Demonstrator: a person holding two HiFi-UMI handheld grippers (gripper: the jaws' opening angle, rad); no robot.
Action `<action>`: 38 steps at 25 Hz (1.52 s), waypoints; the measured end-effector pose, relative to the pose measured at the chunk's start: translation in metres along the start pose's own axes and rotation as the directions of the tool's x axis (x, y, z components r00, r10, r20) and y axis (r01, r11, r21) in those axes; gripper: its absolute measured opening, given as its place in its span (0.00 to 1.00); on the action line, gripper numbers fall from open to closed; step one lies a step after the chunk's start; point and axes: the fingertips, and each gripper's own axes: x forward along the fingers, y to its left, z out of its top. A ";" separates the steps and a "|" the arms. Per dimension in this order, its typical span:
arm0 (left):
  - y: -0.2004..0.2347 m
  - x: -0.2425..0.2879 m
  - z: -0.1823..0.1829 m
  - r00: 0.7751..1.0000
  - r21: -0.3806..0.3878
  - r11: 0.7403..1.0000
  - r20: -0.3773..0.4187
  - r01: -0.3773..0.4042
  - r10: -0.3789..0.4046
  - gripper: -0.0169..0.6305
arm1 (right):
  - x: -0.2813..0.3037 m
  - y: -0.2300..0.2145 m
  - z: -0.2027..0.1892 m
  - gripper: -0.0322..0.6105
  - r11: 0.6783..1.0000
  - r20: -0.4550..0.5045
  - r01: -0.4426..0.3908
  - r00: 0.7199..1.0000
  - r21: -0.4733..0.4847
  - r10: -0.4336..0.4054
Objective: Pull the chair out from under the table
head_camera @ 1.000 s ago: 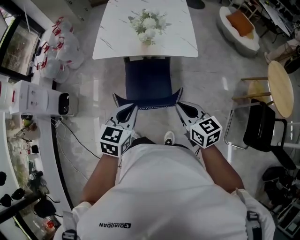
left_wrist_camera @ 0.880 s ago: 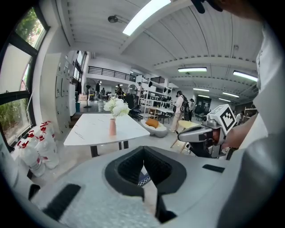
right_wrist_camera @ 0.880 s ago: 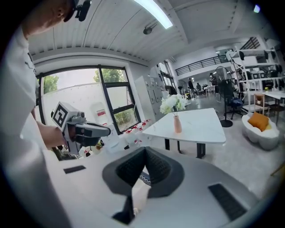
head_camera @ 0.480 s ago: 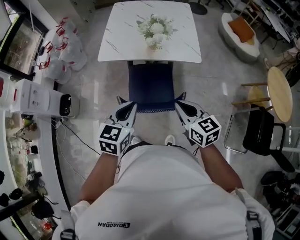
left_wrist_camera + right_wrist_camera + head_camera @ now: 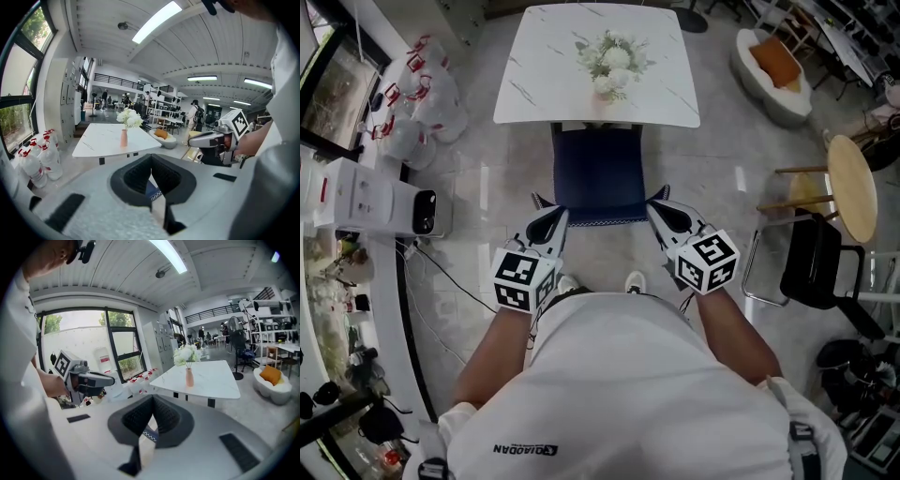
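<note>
at the far left of the head view a cluster of white bags with red marks (image 5: 422, 89) sits on the pale tiled floor (image 5: 478, 187). just nearer the person stands a white appliance with a dark panel (image 5: 389, 202), and a black cable (image 5: 441, 272) trails from that spot across the tiles. next comes the left hand-held gripper (image 5: 551, 217), its marker cube close to the person's white shirt (image 5: 628, 394). its own view shows the dark pads drawn narrow, pinched on the white-stitched trim at the left corner of the back of the chair (image 5: 598, 169). the dark blue chair stands in the middle, between the two grippers. its back is nearest the person, and its seat stretches away until the far edge just meets the near edge of the white marble desk (image 5: 544, 84), so most of the seat lies clear of the top. near the desk's middle stands a pink vase of white flowers (image 5: 609, 64). the right hand-held gripper (image 5: 660, 210) mirrors the left, its jaws narrow and clamped on the right corner of the chair's back, with the same stitched trim showing between its pads. further right a black chair with a metal frame (image 5: 811, 258) stands beside a round wooden top (image 5: 853, 183). at the upper right is a cream seat with an orange cushion (image 5: 773, 56).
</note>
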 end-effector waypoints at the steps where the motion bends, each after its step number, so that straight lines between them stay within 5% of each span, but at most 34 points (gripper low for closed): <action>1: 0.000 0.000 -0.001 1.000 0.002 1.000 -0.003 0.003 -0.003 0.04 | 0.000 0.001 0.000 0.06 1.000 -0.002 0.000 1.000 -0.001 0.000; 16: -0.004 -0.004 -0.004 1.000 0.011 1.000 0.001 0.015 -0.015 0.07 | 0.000 0.008 0.000 0.06 1.000 0.012 0.005 1.000 -0.016 -0.005; 38: -0.008 -0.002 -0.003 1.000 0.041 0.999 -0.008 0.025 -0.024 0.18 | -0.002 0.007 0.000 0.24 1.000 0.025 0.012 1.000 -0.027 -0.011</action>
